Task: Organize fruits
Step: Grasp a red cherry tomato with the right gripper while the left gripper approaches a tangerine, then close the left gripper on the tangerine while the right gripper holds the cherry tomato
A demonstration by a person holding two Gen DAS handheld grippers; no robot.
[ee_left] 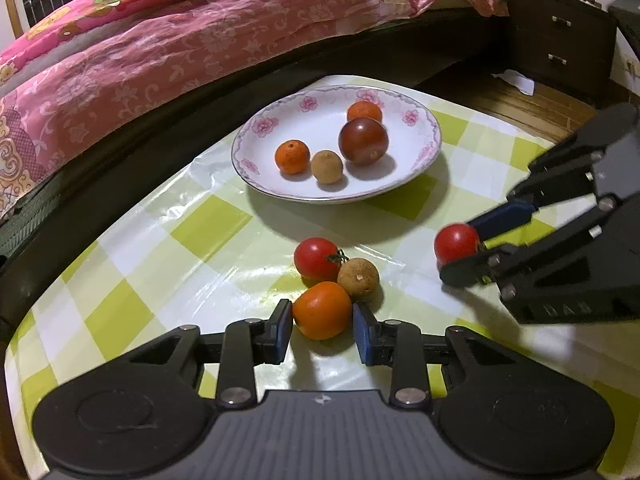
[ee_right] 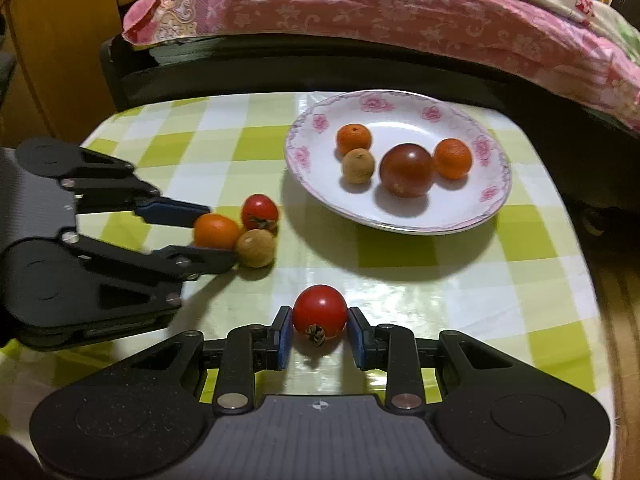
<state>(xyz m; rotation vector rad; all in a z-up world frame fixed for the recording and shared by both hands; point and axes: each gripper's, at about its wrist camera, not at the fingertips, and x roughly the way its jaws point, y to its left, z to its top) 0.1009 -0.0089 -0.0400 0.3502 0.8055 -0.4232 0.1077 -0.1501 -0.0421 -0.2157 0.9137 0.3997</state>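
Bed (ee_left: 168, 40): pink floral cover, behind the worktop.
Worktop (ee_left: 168, 240): green-and-white checked cloth.
Plate (ee_left: 416, 148): white, pink flower rim; holds a dark tomato (ee_left: 363, 141), two small oranges (ee_left: 292, 156) and a tan longan (ee_left: 327, 166).
Left gripper (ee_left: 323, 322): jaws clenched on an orange tomato (ee_left: 322, 310) resting on the cloth, touching a red tomato (ee_left: 317, 259) and a second longan (ee_left: 358, 279).
Right gripper (ee_right: 320, 334): jaws clenched on a red cherry tomato (ee_right: 320, 312); whether it is lifted clear of the cloth is hard to judge.
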